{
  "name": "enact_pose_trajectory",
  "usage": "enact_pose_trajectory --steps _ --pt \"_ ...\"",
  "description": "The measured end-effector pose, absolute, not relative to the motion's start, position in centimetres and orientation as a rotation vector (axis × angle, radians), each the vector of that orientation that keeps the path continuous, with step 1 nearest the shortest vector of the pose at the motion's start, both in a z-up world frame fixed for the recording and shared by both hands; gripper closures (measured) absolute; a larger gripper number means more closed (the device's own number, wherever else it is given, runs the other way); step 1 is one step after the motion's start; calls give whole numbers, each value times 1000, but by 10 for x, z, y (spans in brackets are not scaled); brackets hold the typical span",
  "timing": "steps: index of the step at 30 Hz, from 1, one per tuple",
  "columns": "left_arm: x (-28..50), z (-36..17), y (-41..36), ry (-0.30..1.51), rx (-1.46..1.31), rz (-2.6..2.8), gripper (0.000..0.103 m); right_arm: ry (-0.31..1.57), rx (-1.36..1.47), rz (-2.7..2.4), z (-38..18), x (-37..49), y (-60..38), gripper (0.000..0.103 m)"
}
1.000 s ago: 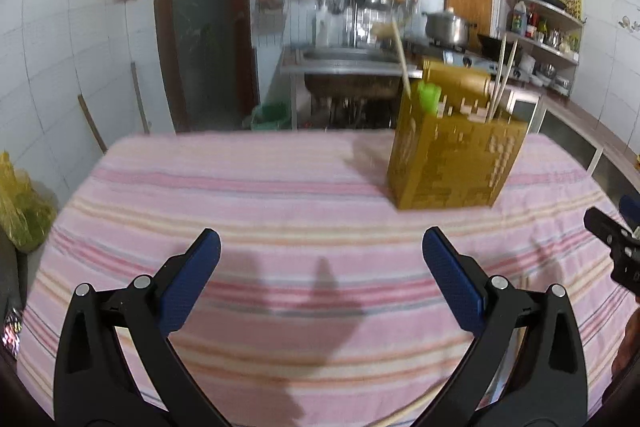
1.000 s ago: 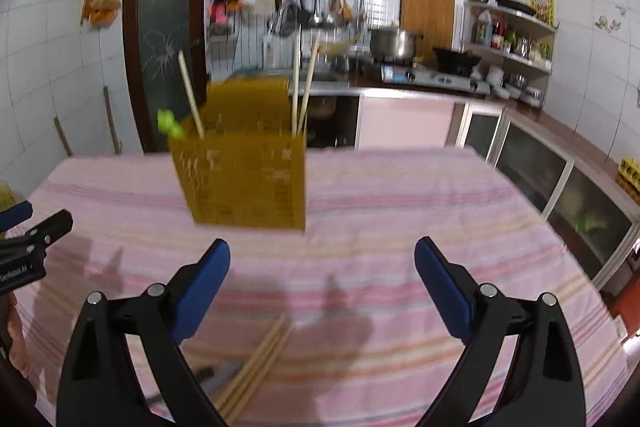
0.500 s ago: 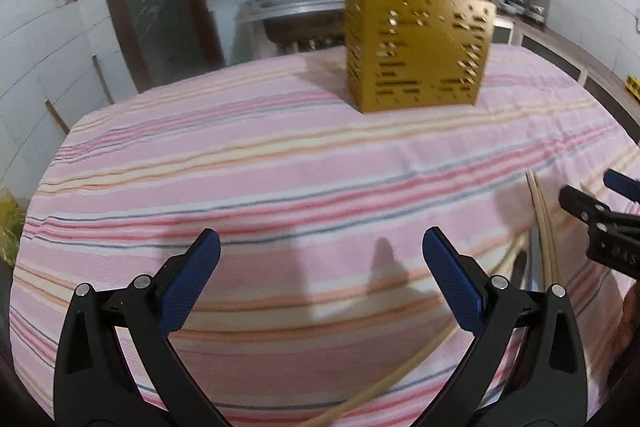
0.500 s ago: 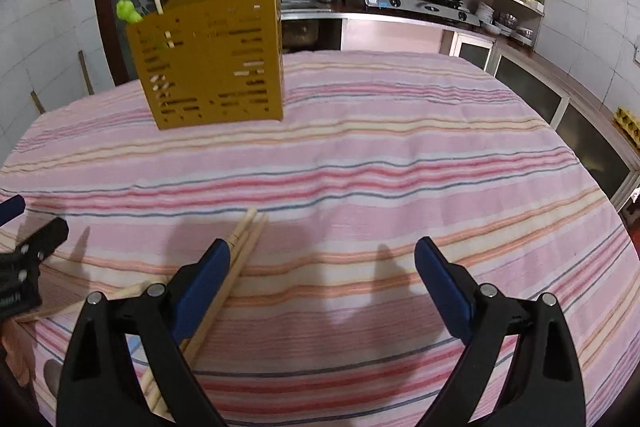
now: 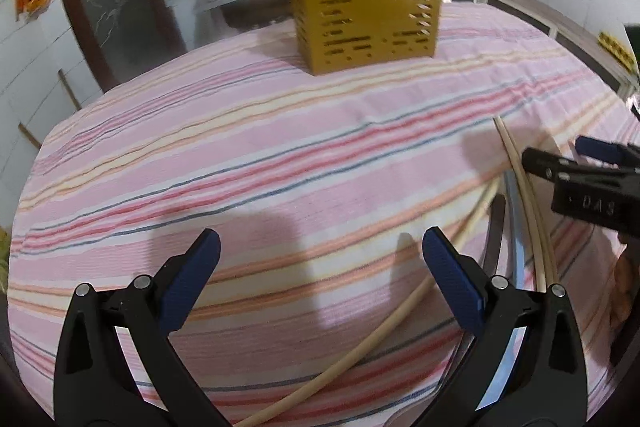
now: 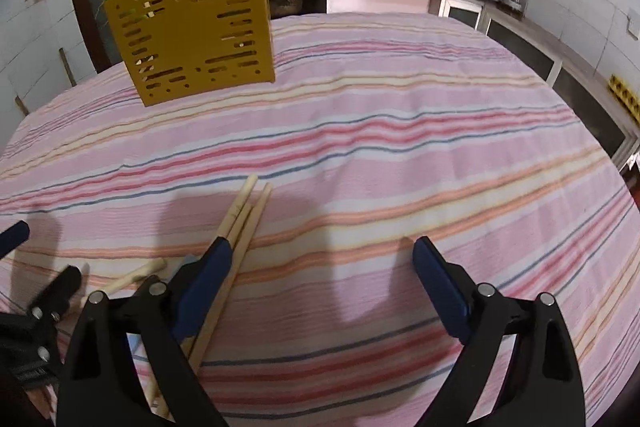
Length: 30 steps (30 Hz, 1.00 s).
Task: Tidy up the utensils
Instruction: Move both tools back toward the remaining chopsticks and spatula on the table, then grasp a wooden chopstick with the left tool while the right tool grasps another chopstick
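Both grippers dropped toward my pink striped tablecloth (image 6: 400, 155). Left gripper (image 5: 320, 259) wide, empty. Right gripper (image 6: 320, 259) wide, just narrowing slightly, empty. Pale wooden chopsticks (image 6: 244, 211) lie nearside of perforated mustard-yellow utensil holder (image 6: 192, 27); kitchen counter behind it.

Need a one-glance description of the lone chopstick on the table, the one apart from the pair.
Start at the yellow slotted holder at the far side of the striped tablecloth, then come to the near edge. The single chopstick lies there crosswise, left of the chopstick pair, which lie together pointing toward the holder.
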<state>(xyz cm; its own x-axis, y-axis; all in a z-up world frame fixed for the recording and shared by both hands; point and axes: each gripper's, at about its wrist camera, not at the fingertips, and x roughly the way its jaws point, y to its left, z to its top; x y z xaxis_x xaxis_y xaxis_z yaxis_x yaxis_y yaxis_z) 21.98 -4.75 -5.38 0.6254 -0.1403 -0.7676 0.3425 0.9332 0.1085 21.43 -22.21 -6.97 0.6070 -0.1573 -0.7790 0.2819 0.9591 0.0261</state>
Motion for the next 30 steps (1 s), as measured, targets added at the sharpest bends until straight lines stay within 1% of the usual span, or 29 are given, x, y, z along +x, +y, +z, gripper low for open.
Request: enact_pose_trajectory --steps 3,5,7,10,12,14,20,22,30 --pt "220 -56 -47 860 264 -290 5 885 168 -244 -69 212 -219 27" --pt "221 -56 -45 865 260 -290 5 885 179 -240 -69 211 -217 31" --pt "222 -57 -44 864 258 -282 5 884 185 -237 -68 208 -217 38" --pt "227 -56 -42 852 249 -248 5 885 194 -232 -68 204 -217 43" --pt "230 -56 -42 846 246 -237 6 906 177 -244 -69 205 -217 53" --pt "231 -56 -45 849 258 -240 9 905 176 -237 -71 204 -217 53" --pt "213 -49 -54 796 322 -314 9 887 253 -213 -67 202 -227 53" --pt "210 -48 -52 817 315 -387 8 867 284 -193 -65 200 -233 53" --pt "205 -59 -54 887 351 -479 8 880 246 -186 -63 204 -235 52"
